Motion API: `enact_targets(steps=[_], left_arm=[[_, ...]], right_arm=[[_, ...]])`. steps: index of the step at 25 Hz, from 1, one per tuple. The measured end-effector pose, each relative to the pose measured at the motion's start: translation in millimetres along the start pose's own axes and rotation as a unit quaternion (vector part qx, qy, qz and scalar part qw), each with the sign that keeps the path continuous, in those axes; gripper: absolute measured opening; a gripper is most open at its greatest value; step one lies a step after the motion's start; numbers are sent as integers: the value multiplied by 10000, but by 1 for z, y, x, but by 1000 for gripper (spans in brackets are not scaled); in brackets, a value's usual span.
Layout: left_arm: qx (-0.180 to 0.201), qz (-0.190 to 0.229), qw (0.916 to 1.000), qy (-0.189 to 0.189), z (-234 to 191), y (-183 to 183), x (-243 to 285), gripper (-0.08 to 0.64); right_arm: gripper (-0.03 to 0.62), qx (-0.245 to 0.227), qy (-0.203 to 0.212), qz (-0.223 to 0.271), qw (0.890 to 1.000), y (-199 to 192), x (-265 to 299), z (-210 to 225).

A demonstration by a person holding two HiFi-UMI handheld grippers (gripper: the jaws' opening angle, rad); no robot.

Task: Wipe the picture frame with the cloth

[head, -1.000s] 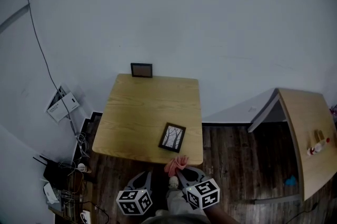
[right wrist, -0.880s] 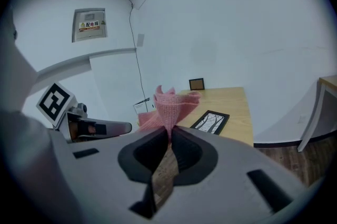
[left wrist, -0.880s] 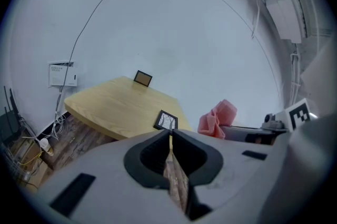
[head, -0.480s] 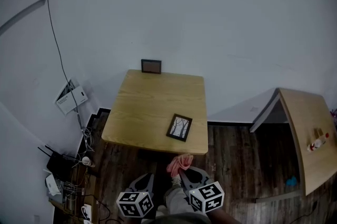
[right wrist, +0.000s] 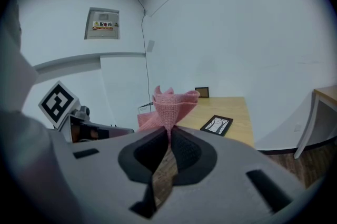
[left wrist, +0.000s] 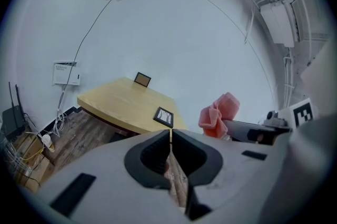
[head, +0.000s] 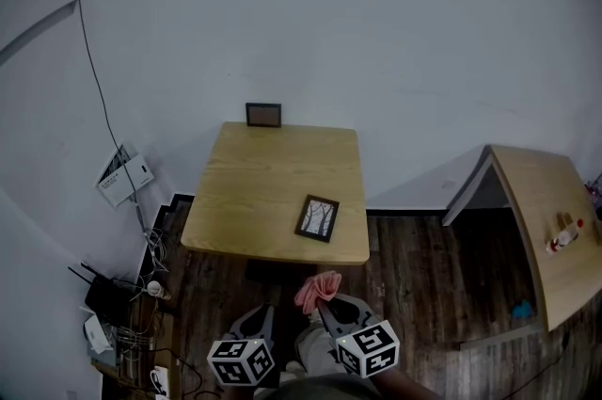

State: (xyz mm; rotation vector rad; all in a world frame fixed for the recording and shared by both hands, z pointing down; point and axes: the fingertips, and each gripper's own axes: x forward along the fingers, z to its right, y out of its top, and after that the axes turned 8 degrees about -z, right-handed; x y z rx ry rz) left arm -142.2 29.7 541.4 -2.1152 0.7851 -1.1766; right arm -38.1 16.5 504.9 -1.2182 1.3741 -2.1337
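Now: pink cloth (right wrist: 171, 103) pinched, picture frame (head: 318, 218) untouched on the table (head: 254, 191)

The right gripper (right wrist: 168, 132) has its jaws closed on the pink cloth, a knitted piece that fans up out of the tips in a loose bunch. The left gripper (left wrist: 170, 132) has its jaws pressed together with nothing between them. Both are held side by side over the dark plank floor (head: 414, 295), short of the near edge of the light wooden table. The picture frame, black-edged with a drawing of bare trees, lies flat near the table's near right corner, well apart from both grippers. A second, smaller frame (head: 263, 115) stands at the table's far edge against the pale wall (head: 376, 31). Off to the right is another wooden table (head: 550, 200).
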Motion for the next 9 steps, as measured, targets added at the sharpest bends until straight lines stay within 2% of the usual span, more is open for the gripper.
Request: enact_targets(steps=[9], left_arm=[[97,21,9999,-90,5,3,3,12]], right_arm=[[12,-38,-34,39,10000,-2,-4,1]])
